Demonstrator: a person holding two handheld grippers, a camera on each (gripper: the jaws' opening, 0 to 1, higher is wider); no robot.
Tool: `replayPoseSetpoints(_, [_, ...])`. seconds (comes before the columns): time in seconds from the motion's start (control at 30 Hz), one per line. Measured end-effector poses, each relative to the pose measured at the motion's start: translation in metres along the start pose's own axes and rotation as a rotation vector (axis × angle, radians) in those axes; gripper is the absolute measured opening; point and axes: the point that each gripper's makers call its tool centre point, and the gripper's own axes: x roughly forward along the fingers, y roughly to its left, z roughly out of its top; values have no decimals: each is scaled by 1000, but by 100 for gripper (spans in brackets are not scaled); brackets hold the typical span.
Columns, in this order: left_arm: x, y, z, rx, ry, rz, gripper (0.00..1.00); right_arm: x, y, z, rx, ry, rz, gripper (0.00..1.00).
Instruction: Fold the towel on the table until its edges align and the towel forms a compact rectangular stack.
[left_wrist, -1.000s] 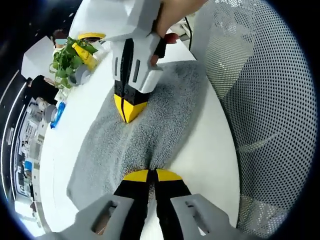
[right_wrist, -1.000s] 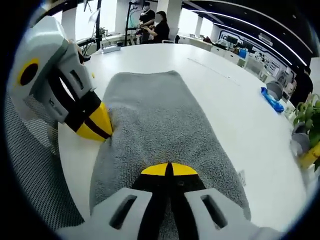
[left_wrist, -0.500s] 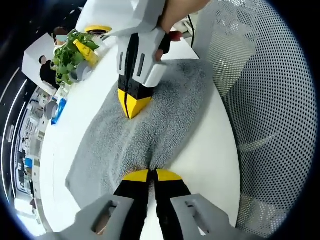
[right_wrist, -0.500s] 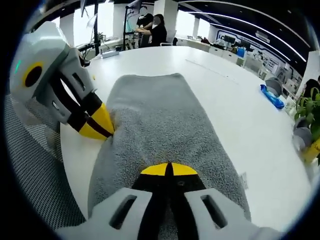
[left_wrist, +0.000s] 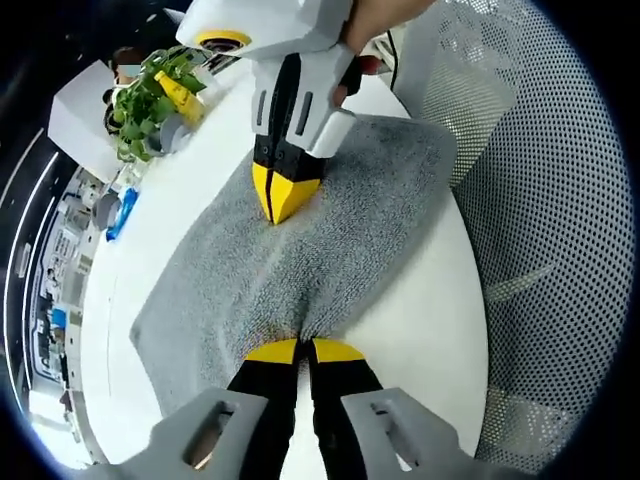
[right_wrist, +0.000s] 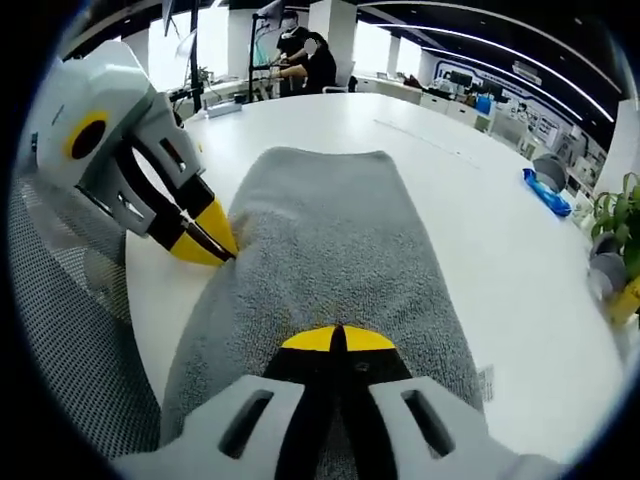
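White round bench (left_wrist: 440, 330) is carrying a grey towel (left_wrist: 250, 270), which is lying long and narrow across it; a mesh chair (left_wrist: 540, 180) is standing just off the bench edge.

Left gripper view: left gripper (left_wrist: 303, 350) is rising from the bottom, its yellow-tipped jaws pressed together on the towel's near edge, cloth bunching between the tips. Right gripper (left_wrist: 285, 195) is coming in from the top, held by a hand (left_wrist: 375, 20), its jaws pressed together with the tips touching the towel further along. Plant (left_wrist: 150, 95) is standing beyond the towel at the bench's far side, with a blue item (left_wrist: 118, 220) lying well apart from the cloth.

Right gripper view: open office is showing behind, with people standing far off. Right gripper (right_wrist: 336, 340) is sitting on the towel (right_wrist: 330, 250) near its end, jaws pressed together on the pile. Left gripper (right_wrist: 210, 240) is entering from the left, tips pinching the towel's side edge by the bench (right_wrist: 500, 230) rim. Blue item (right_wrist: 545, 192) is lying at far right, the plant (right_wrist: 620, 215) just beyond it. Chair (right_wrist: 70, 300) mesh is showing at lower left.
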Motion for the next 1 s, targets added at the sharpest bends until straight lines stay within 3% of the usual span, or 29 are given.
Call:
replayPoseSetpoints(0.1, [0, 1, -1, 12, 6, 4, 4, 0, 1, 0, 5, 0, 4, 0])
replayPoseSetpoints(0.23, [0, 4, -5, 127, 57, 33, 4, 0, 2, -1, 12, -1, 12, 0])
replayPoseSetpoints(0.33, [0, 5, -7, 136, 59, 41, 4, 0, 2, -1, 15, -3, 17, 0])
replayPoseSetpoints(0.8, [0, 11, -14, 86, 57, 60, 4, -1, 7, -1, 11, -4, 31, 0])
replayPoseSetpoints(1.0, [-1, 14, -16, -14, 37, 58, 4, -1, 8, -1, 14, 1, 35, 0])
